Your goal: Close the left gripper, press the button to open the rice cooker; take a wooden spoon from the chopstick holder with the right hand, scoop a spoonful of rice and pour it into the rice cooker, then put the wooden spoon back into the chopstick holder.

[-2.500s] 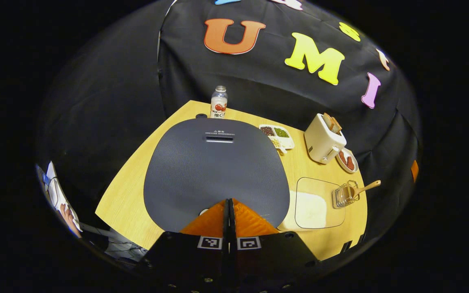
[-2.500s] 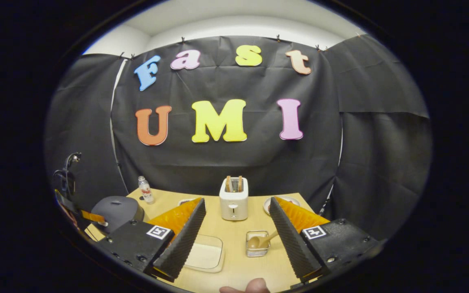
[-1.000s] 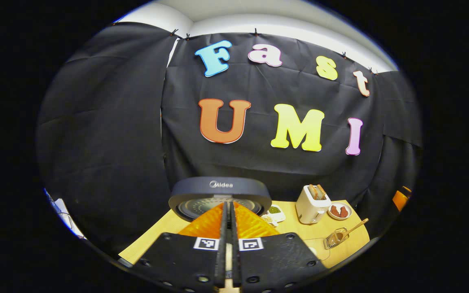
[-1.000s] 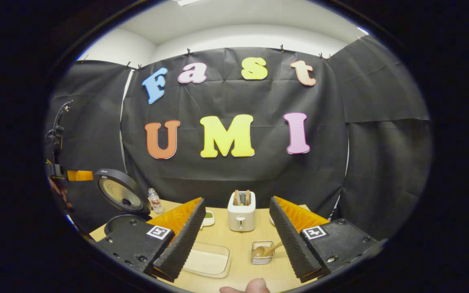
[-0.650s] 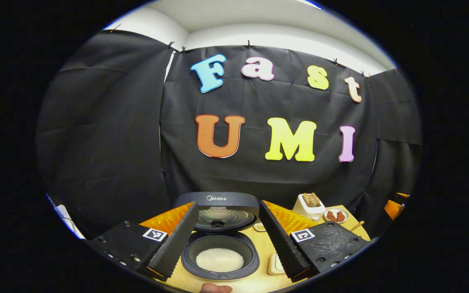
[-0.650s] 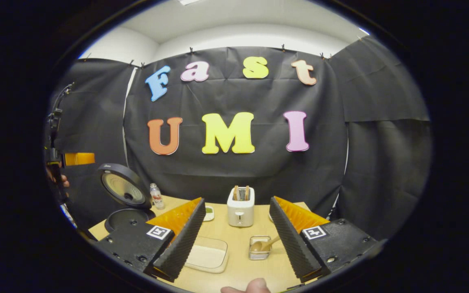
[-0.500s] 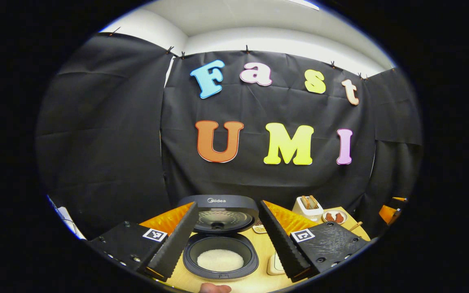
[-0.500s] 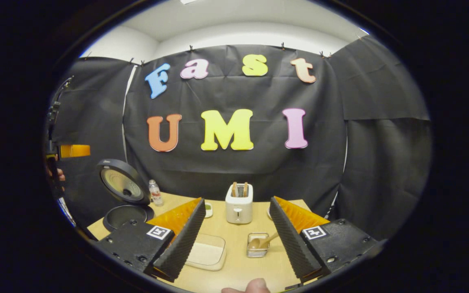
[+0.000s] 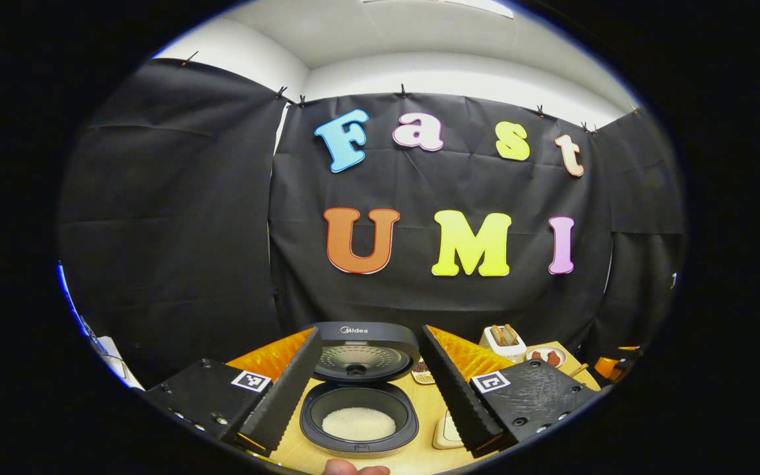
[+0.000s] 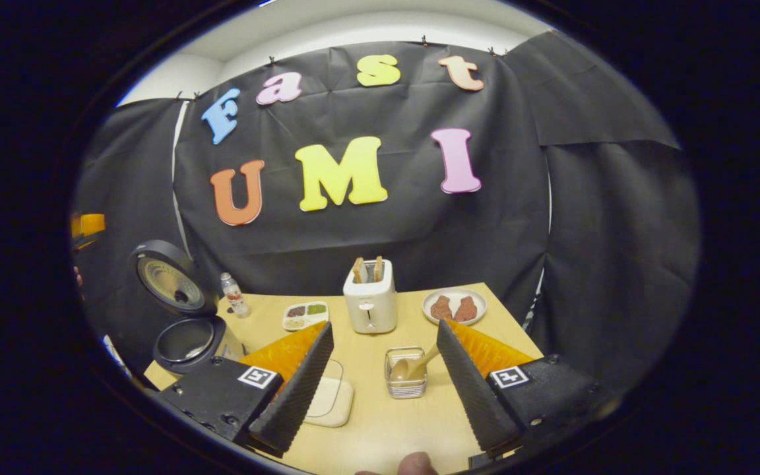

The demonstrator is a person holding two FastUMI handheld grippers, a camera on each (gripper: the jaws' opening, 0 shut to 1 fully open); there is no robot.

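The rice cooker point(image 9: 359, 409) serves as the reference point. In the left gripper view it stands on the wooden table point(image 9: 427, 409) with its lid point(image 9: 361, 351) raised upright behind the pot. White rice point(image 9: 358, 423) lies in the bottom of the inner pot. The left gripper point(image 9: 368, 396) hangs in front of and above the cooker with its jaws spread wide apart. Its two fingers frame the pot and hold nothing. A fingertip point(image 9: 355, 469) of the person shows at the lower edge of this view.

In the right gripper view the rice cooker point(image 10: 185, 340) sits at the far left of the table point(image 10: 380, 422), lid point(image 10: 169, 285) up. A small bottle point(image 10: 233, 295) stands just behind and to the right of the cooker. A divided dish point(image 10: 305, 315) of beans lies further right of the bottle. A white toaster point(image 10: 369, 297) holding two slices stands to the right of that dish, and a plate point(image 10: 454, 306) with two brown pieces lies beyond the toaster.

The chopstick holder point(image 10: 406, 372), a wire basket, stands well to the right of the cooker and in front of the toaster. The wooden spoon point(image 10: 411, 367) rests in it, handle leaning up to the right. A shallow rice container point(image 10: 331, 398) lies between the cooker and the holder. The right gripper point(image 10: 383, 379) is fully open and empty, its fingers either side of the holder and clear of it.
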